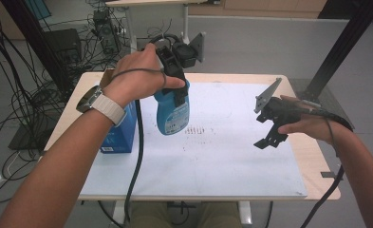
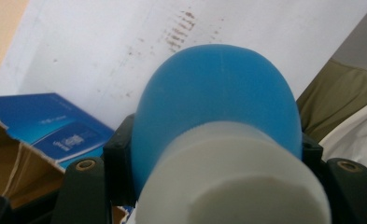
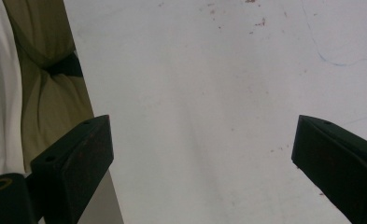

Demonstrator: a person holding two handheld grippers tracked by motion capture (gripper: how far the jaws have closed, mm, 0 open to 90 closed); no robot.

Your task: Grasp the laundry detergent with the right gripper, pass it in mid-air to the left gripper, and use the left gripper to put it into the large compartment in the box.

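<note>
Left gripper (image 1: pixel 177 88) clenched on the upper part of the blue bottle (image 1: pixel 171 111), which hangs below it above the white mat (image 1: pixel 212 156) of the bench (image 1: pixel 317 156); its white cap (image 2: pixel 232 182) sits between the jaws. Just beside the bottle, on the gripper's outer side, stands an opened blue box (image 1: pixel 120 135). Right gripper (image 1: pixel 269 137), well apart, is released, jaws wide over bare mat.

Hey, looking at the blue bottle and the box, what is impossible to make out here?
- Blue plastic bottle: label print too small in the high view; the left claw and hand cover its top.
- The bottle's white cap: blurred and cut off by the bottom edge in the left claw view.
- Blue cardboard box: contents hidden; the forearm covers part of it.
</note>
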